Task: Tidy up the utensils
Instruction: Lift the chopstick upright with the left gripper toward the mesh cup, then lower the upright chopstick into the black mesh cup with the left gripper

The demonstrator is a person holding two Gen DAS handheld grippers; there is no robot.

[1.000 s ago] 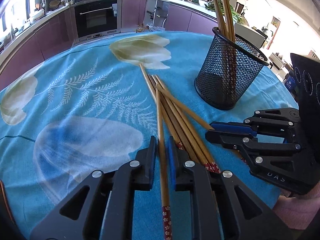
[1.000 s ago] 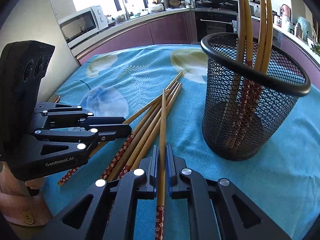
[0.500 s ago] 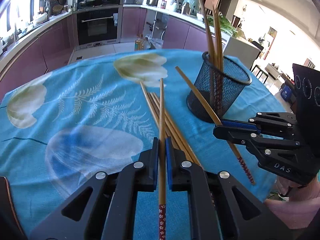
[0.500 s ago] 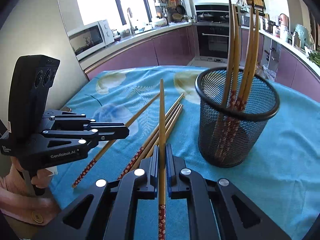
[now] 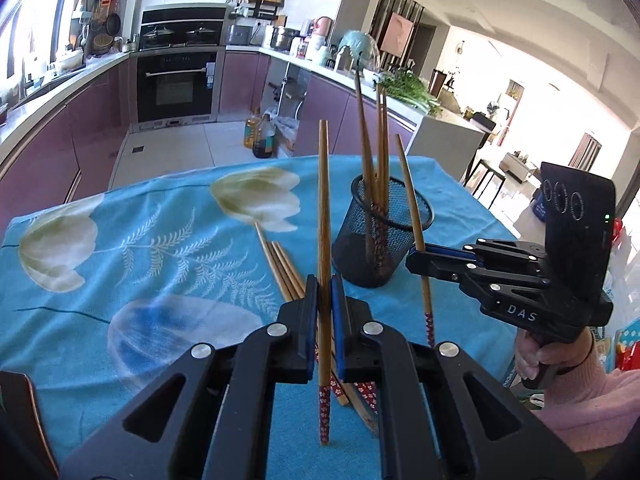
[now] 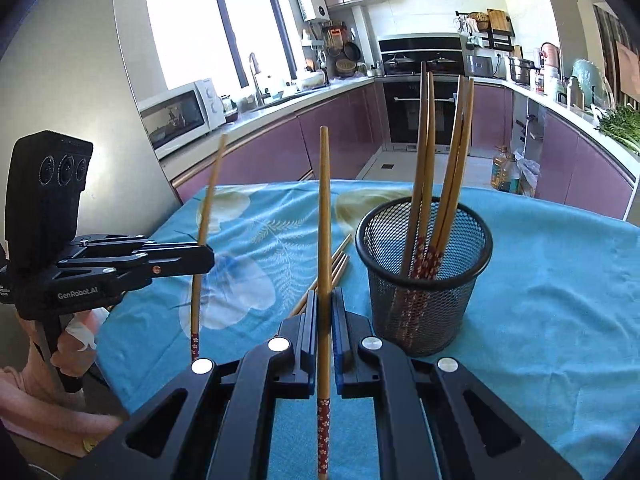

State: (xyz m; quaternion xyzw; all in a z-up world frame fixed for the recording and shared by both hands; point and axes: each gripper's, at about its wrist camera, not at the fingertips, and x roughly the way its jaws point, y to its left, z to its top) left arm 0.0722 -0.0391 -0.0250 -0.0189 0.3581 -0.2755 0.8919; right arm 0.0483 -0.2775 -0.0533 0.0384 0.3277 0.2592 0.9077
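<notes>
Change: both chopsticks, flat on the surface [image 5: 168,216] a second ago, now lifted, tips up.
Left tool [image 5: 325,292]: clamps a chopstick [image 5: 324,216].
Right tool [image 6: 325,308]: clamps another chopstick [image 6: 324,216].
Mesh holder [image 6: 424,280]: at 2 o'clock of the right tool, next destination.
Remaining chopsticks [image 5: 282,268]: lying at 11 o'clock of the left tool.

Item count, table and kitchen behind.
Grippers: two, the left gripper [image 5: 324,292] and the right gripper [image 6: 325,304], each clamped on one chopstick, so two aloft: the left-held chopstick [image 5: 323,208] and the right-held chopstick [image 6: 324,220]. Mesh holder [image 6: 424,312]: one, with four standing chopsticks [image 6: 424,140] counted from the right wrist view. Loose chopsticks [image 5: 280,264] on the one tablecloth [image 5: 160,240]: at least three, bundled and overlapping, so no firm total. Beyond the table, two bottles [image 5: 262,136] on the floor. Along the counters, one microwave [image 6: 180,118], one oven [image 5: 174,84], two pots [image 5: 156,34] on the hob.
</notes>
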